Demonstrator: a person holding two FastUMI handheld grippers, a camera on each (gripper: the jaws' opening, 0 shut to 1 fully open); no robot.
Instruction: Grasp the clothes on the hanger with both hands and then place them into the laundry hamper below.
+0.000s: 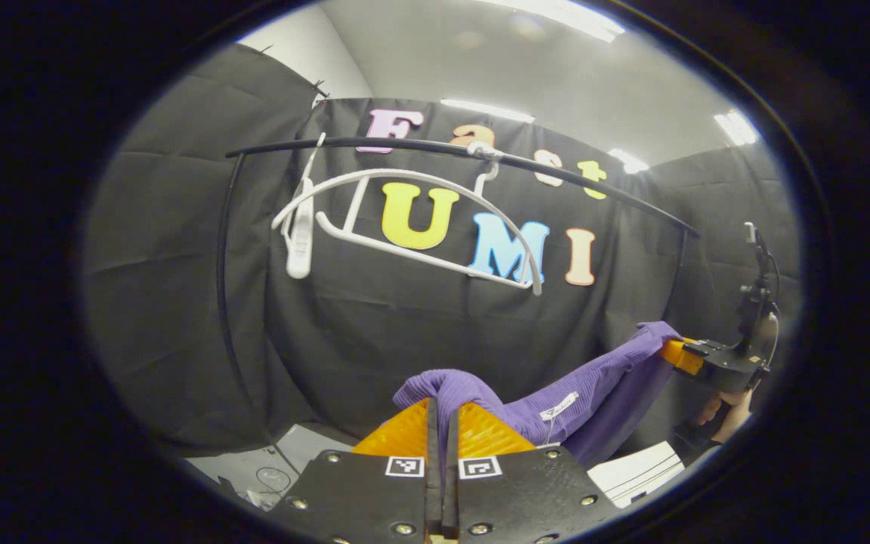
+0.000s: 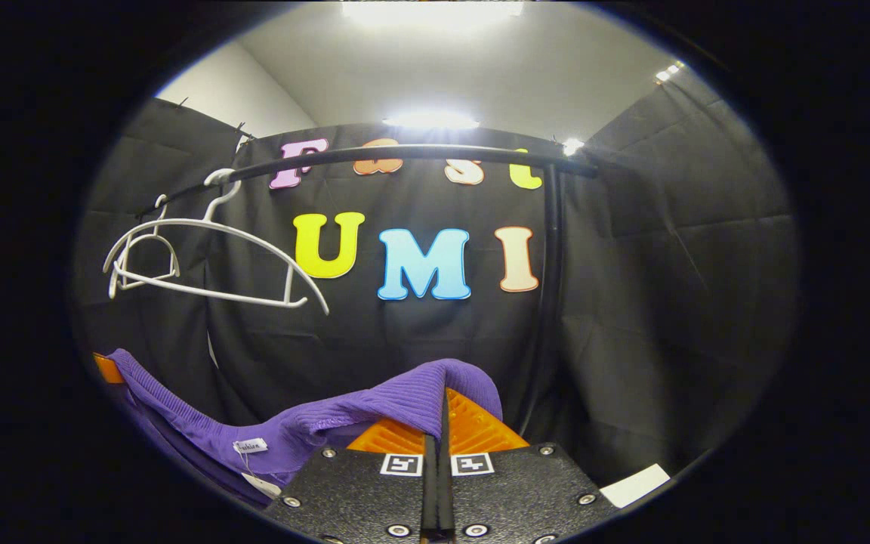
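Observation:
A purple ribbed garment (image 1: pixel 556 393) hangs stretched between both grippers, off the hanger. My left gripper (image 1: pixel 442 412) is shut on one bunched end of it at the bottom of the left gripper view. The right gripper (image 1: pixel 677 353) shows at the far right of that view, clamped on the other end, with a hand below it. In the right gripper view my right gripper (image 2: pixel 441 408) is shut on the purple garment (image 2: pixel 314 423), which trails down to the left. The bare white hanger (image 1: pixel 412 227) hangs tilted on the black rail (image 1: pixel 571 177); the same hanger (image 2: pixel 208 261) shows left of centre.
The rail's black upright (image 2: pixel 548 302) stands just right of my right gripper. A second white hanger (image 1: pixel 300 227) hangs at the rail's left end. Pale flat surfaces (image 1: pixel 639 472) lie low at the bottom edges. Black cloth walls close in on all sides.

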